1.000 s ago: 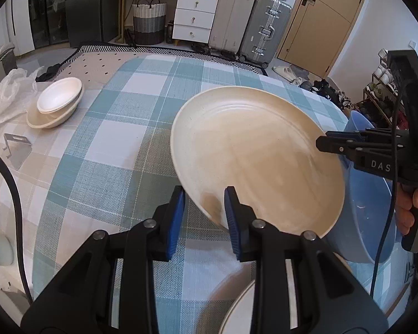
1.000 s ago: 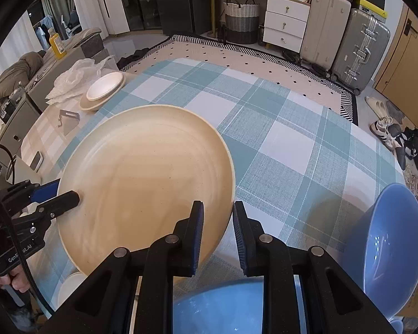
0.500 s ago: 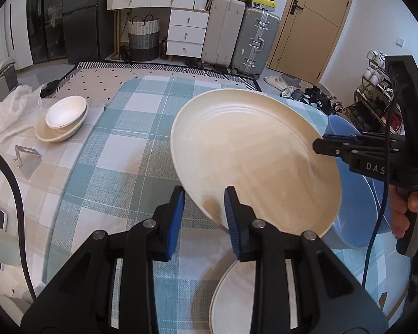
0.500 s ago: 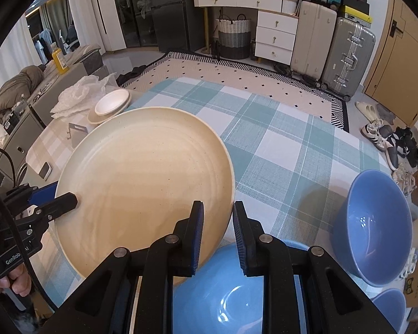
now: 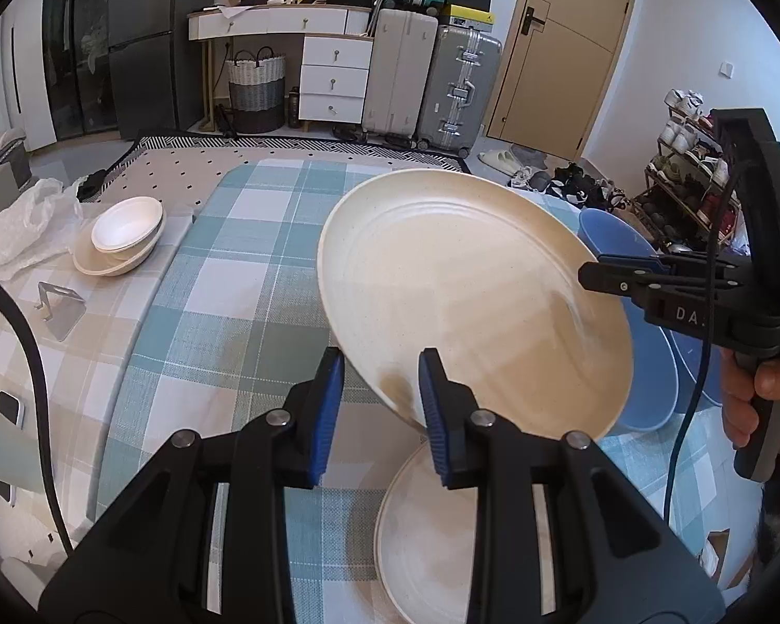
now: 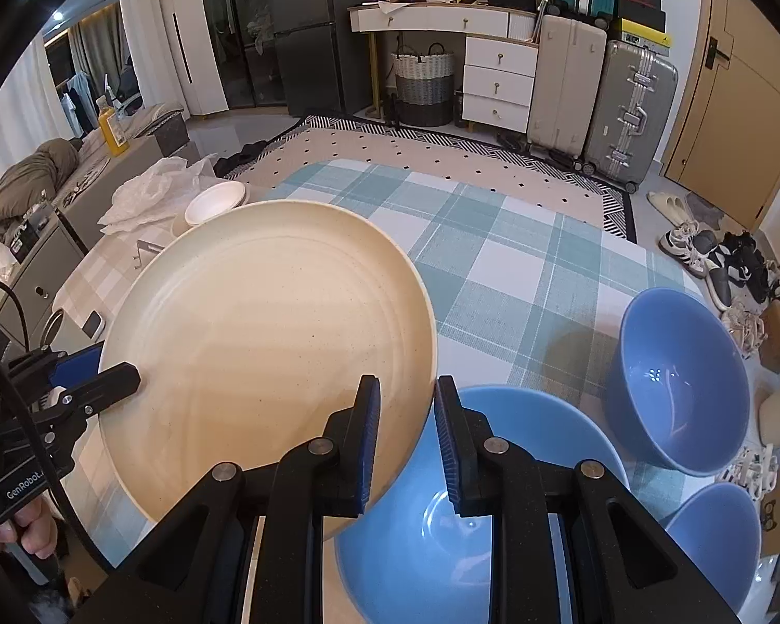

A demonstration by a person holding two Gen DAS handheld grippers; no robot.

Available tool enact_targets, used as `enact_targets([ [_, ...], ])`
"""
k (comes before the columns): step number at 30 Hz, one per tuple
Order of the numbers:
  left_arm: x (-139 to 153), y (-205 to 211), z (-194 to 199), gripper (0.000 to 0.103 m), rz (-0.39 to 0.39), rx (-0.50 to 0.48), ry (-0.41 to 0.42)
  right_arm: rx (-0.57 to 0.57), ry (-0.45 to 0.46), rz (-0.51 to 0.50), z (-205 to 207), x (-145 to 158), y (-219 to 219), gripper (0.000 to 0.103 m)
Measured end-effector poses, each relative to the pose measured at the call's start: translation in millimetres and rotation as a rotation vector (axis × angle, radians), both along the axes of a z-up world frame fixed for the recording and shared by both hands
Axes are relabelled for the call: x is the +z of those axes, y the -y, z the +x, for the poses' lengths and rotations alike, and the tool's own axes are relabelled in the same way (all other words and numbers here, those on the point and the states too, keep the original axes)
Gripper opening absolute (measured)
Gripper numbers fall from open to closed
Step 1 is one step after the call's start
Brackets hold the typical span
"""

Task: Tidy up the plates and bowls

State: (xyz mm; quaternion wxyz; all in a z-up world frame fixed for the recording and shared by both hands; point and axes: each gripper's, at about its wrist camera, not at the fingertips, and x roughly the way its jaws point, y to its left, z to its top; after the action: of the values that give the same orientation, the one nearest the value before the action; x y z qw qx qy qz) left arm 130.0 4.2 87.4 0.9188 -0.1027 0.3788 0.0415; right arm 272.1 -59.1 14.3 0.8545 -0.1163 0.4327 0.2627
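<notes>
A large cream plate [image 5: 473, 291] is held in the air above the checked tablecloth [image 5: 223, 281], tilted. My left gripper [image 5: 382, 405] is shut on its near rim. My right gripper [image 6: 405, 437] is shut on the opposite rim [image 6: 421, 364] and shows in the left wrist view [image 5: 598, 270]. The plate fills the left of the right wrist view [image 6: 265, 353]. A second cream plate [image 5: 431, 535] lies on the table below it. Three blue bowls stand on the right: a big one [image 6: 442, 535], a middle one [image 6: 681, 385] and a small one [image 6: 717, 535].
Stacked white bowls [image 5: 122, 234] sit at the table's far left next to a plastic bag [image 5: 21, 229] and a metal stand [image 5: 60, 307]. Suitcases [image 5: 431, 83], a drawer unit [image 5: 333, 78] and a shoe rack [image 5: 691, 177] stand beyond the table.
Both grippers have lifted the large cream plate higher above the table. The lower cream plate and the blue bowls show more fully beneath it.
</notes>
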Motion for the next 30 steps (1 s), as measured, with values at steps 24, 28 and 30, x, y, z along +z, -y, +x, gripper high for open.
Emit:
enact_targets([
  [24, 13.9, 48.9, -76.1, 0.026, 0.025, -0.071, 0.051, -0.048, 0.056, 0.057, -85.2, 12.5, 49.3, 0.022],
  [28, 9.7, 54.1, -85.0, 0.026, 0.03, -0.083, 0.053, -0.058, 0.056, 0.064, -98.1, 9.5, 54.9, 0.022],
  [30, 7.2, 54.8, -88.7, 0.026, 0.03, -0.085, 0.051, -0.06, 0.055, 0.068, -104.2, 8.2, 56.8, 0.022],
])
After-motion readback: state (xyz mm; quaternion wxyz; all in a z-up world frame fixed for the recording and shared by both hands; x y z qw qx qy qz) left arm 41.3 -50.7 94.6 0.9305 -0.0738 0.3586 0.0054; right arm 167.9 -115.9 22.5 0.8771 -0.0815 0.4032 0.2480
